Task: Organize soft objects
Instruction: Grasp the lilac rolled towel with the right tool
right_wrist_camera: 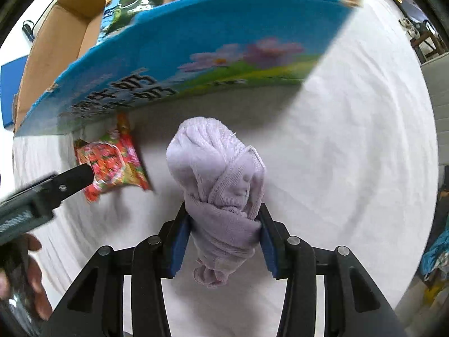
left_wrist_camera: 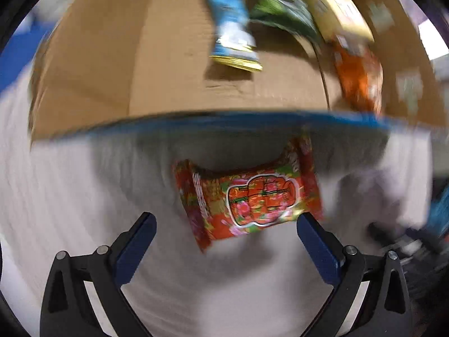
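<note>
With several packets already lying in the cardboard box [left_wrist_camera: 174, 64] at twelve o'clock, the right gripper [right_wrist_camera: 224, 224] is clenching a rolled lilac towel [right_wrist_camera: 216, 168] while the left gripper [left_wrist_camera: 226, 224] is hanging spread wide around the red snack packet [left_wrist_camera: 247, 196] on the white cloth [left_wrist_camera: 56, 182].

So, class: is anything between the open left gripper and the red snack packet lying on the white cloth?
Nothing visible is. The left gripper is open with the red snack packet just ahead of its fingertips on the white cloth. The cardboard box stands beyond the packet, not in the path.
</note>
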`<state>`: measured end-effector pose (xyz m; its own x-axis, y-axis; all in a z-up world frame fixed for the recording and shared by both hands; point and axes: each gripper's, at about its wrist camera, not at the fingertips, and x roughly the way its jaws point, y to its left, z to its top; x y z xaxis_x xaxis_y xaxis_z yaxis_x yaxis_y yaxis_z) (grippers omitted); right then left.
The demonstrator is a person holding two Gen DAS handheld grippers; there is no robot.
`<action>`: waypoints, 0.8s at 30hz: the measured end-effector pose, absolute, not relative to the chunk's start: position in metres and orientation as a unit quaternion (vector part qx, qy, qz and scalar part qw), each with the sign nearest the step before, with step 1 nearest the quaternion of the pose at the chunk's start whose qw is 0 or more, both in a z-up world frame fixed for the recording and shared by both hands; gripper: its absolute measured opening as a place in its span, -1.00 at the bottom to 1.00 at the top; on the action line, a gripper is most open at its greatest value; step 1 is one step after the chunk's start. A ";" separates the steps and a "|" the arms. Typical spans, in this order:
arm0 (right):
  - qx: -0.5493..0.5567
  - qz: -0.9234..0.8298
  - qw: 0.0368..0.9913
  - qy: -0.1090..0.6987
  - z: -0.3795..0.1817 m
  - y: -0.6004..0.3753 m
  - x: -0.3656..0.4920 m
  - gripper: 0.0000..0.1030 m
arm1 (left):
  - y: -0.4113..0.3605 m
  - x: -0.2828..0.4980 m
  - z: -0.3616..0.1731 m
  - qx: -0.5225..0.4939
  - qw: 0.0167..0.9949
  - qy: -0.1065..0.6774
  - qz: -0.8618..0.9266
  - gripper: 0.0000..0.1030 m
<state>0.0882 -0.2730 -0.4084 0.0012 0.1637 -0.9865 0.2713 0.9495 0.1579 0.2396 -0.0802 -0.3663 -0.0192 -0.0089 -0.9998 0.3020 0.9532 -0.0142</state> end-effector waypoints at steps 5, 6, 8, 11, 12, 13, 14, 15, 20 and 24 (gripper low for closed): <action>0.157 -0.044 0.685 0.710 -0.414 -0.290 0.068 -0.07 | -0.118 0.225 -0.391 0.274 0.667 0.674 -0.163 0.99; 0.160 -0.046 0.684 0.711 -0.414 -0.294 0.066 -0.07 | -0.124 0.221 -0.399 0.297 0.656 0.672 -0.174 0.99; 0.164 -0.047 0.681 0.713 -0.418 -0.295 0.061 -0.07 | -0.131 0.217 -0.404 0.319 0.653 0.660 -0.191 0.99; 0.159 -0.047 0.681 0.713 -0.418 -0.297 0.055 -0.07 | -0.136 0.215 -0.404 0.294 0.654 0.664 -0.212 0.92; 0.156 -0.046 0.680 0.715 -0.417 -0.297 0.053 -0.07 | -0.136 0.214 -0.403 0.281 0.657 0.668 -0.209 0.82; 0.155 -0.045 0.680 0.715 -0.415 -0.296 0.057 -0.07 | -0.136 0.215 -0.402 0.276 0.660 0.668 -0.205 0.63; 0.156 -0.045 0.679 0.716 -0.416 -0.296 0.056 -0.07 | -0.136 0.213 -0.401 0.269 0.662 0.669 -0.203 0.55; 0.156 -0.045 0.678 0.717 -0.417 -0.295 0.056 -0.07 | -0.135 0.212 -0.400 0.266 0.663 0.670 -0.202 0.50; 0.159 -0.044 0.670 0.724 -0.427 -0.294 0.068 -0.07 | -0.124 0.197 -0.397 0.238 0.668 0.684 -0.174 0.13; 0.181 -0.034 0.653 0.734 -0.436 -0.293 0.065 -0.07 | -0.087 0.173 -0.400 0.097 0.643 0.748 -0.129 -0.23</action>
<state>0.0651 -0.2929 -0.4355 -0.0808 0.2205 -0.9720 0.3098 0.9325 0.1858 0.1725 -0.0869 -0.3996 -0.1534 -0.0203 -0.9880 0.3104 0.9482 -0.0677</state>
